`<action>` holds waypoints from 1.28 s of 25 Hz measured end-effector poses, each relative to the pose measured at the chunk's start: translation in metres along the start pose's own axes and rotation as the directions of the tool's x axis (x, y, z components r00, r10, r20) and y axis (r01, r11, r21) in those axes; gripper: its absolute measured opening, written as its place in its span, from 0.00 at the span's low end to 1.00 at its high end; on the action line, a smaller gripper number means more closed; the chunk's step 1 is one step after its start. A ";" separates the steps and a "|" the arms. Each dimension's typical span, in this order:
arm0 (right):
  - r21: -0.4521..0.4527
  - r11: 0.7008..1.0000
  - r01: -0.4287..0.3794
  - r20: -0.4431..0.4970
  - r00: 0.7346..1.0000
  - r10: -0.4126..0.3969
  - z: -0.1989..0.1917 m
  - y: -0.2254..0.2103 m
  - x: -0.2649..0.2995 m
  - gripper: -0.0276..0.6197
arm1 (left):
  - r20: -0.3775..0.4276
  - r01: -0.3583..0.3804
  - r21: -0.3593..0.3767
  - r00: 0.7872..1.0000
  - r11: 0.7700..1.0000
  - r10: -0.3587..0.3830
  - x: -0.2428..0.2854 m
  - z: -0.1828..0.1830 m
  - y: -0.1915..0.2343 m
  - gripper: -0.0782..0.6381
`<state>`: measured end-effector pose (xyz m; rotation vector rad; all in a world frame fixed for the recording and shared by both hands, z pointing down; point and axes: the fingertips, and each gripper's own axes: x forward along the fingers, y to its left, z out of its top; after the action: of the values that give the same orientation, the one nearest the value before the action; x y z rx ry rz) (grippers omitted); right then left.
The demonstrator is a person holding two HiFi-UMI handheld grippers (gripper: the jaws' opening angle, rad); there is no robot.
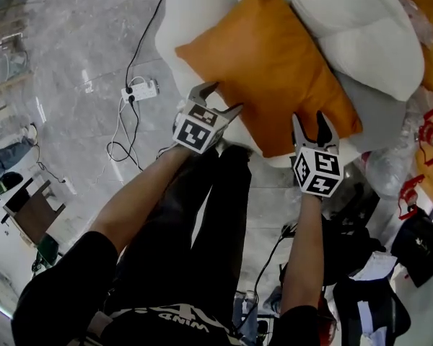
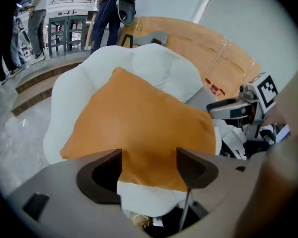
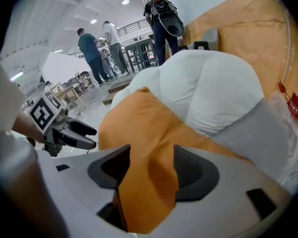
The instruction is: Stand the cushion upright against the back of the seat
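The jaws of the left gripper (image 2: 149, 167) stand wide apart. The near edge of the orange cushion (image 2: 139, 128) shows in the gap between them, but the jaws do not squeeze it. The jaws of the right gripper (image 3: 151, 167) are wide apart too. A soft fold of the cushion's corner sits in that gap. It may brush one jaw, but nothing is pinched, so neither gripper has hold of anything.

I think the jaws are this wide because the cushion is fat and soft, and a thick edge needs a big gap to slide in.

From where the person looks down, the left gripper is at 7 o'clock of the cushion and the right one is at 5 o'clock. They are at the two ends of the same edge. That looks like a plan to lift both sides together, so the cushion does not flop over.

The cushion lies slanted on the puffy white seat (image 1: 184, 34), with one corner pointing to 12 o'clock. It looks more lying down than standing. The seat's back (image 1: 361, 27) bulges at 1 o'clock of the cushion, and that is where the cushion has to lean.

A power strip (image 1: 139, 91) lies on the grey floor (image 1: 72, 42), at 9 o'clock of the left gripper.
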<state>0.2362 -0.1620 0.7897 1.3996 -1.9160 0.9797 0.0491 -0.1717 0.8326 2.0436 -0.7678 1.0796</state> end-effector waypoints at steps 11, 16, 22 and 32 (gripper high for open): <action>-0.017 0.999 0.036 -0.111 0.993 -0.038 -0.030 -0.024 0.041 0.45 | -0.050 -0.136 -0.073 0.990 0.988 0.132 0.027 -0.004 0.044 0.59; -0.001 0.998 0.058 -0.149 0.987 -0.057 -0.036 -0.035 0.052 0.35 | -0.063 -0.149 -0.070 0.987 0.986 0.145 0.038 -0.003 0.049 0.56; 0.046 0.996 0.078 -0.192 0.979 -0.067 -0.042 -0.043 0.057 0.08 | -0.021 -0.126 -0.128 0.992 0.984 0.124 0.041 0.005 0.044 0.19; 0.106 0.992 0.069 -0.052 0.997 -0.063 -0.022 -0.038 0.032 0.08 | 0.057 -0.016 -0.071 0.998 0.997 0.021 0.017 0.016 0.032 0.12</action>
<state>0.2639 -0.1685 0.8363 1.4764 -1.7930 1.0898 0.0404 -0.2060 0.8506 2.0190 -0.8437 0.9937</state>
